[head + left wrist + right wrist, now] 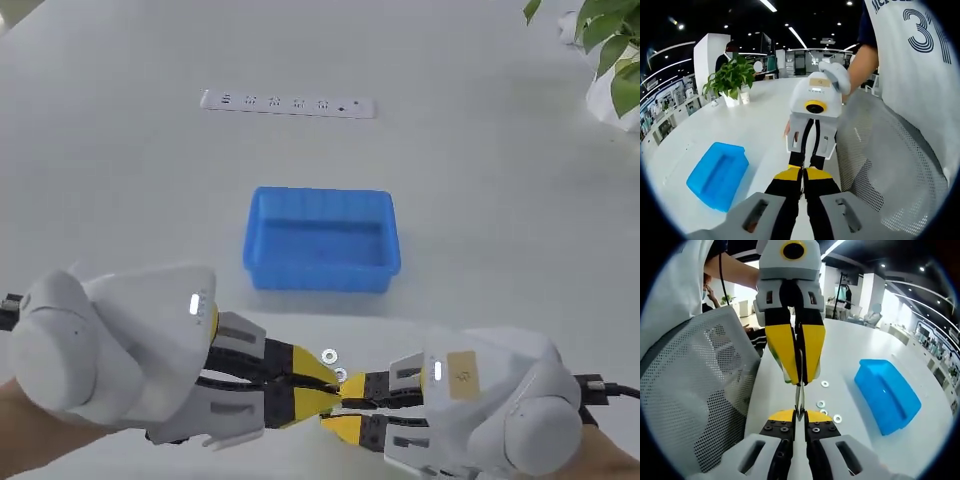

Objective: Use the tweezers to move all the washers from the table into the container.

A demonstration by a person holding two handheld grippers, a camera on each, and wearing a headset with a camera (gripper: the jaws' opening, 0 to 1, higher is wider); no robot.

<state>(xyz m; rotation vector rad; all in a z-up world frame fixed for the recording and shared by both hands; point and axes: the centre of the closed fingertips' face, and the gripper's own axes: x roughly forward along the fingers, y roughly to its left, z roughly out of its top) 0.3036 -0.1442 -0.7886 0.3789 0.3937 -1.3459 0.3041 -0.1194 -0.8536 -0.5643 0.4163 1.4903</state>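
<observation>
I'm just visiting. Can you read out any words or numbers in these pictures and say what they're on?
"3", then a second digit partly cut off: on the person's white shirt.
Letters above that number: cut off at the top, unreadable.
Yellow sticker on the right hand-held gripper: print too small to read.
Marks on the power strip: too blurred to read.
</observation>
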